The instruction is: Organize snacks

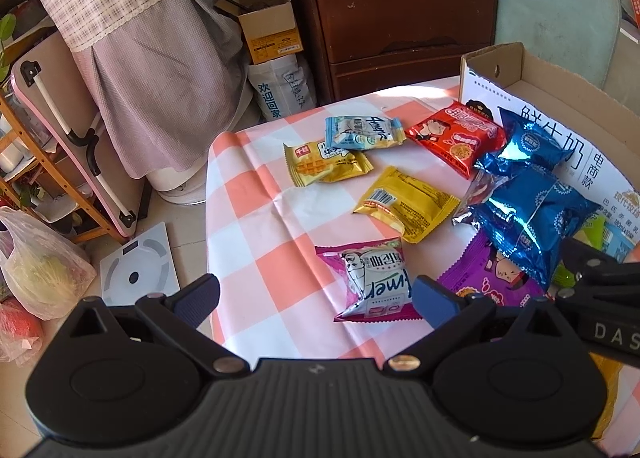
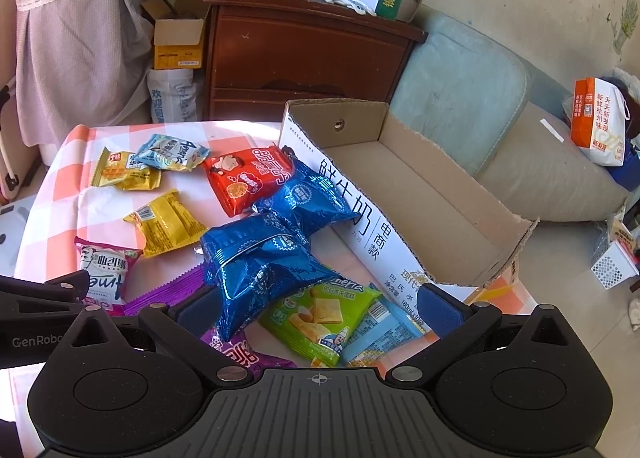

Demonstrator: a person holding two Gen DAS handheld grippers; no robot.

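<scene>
Several snack packets lie on a pink-and-white checked tablecloth (image 1: 256, 186). My left gripper (image 1: 316, 300) is open, its fingers either side of a pink and white packet (image 1: 372, 282). Beyond it lie two yellow packets (image 1: 406, 202), a light blue packet (image 1: 362, 133), a red packet (image 1: 456, 136) and two shiny blue bags (image 1: 532, 210). My right gripper (image 2: 320, 310) is open over a blue bag (image 2: 260, 266), a green packet (image 2: 320, 316) and a purple packet (image 2: 240, 350). An open, empty cardboard box (image 2: 432, 194) stands to the right of the snacks.
A dark wooden cabinet (image 2: 304, 54) stands behind the table with boxes on top. A pale cushioned sofa (image 2: 520, 138) holds an orange bag (image 2: 598, 118). On the floor at left are a bathroom scale (image 1: 138, 270), plastic bags and a folded pink table.
</scene>
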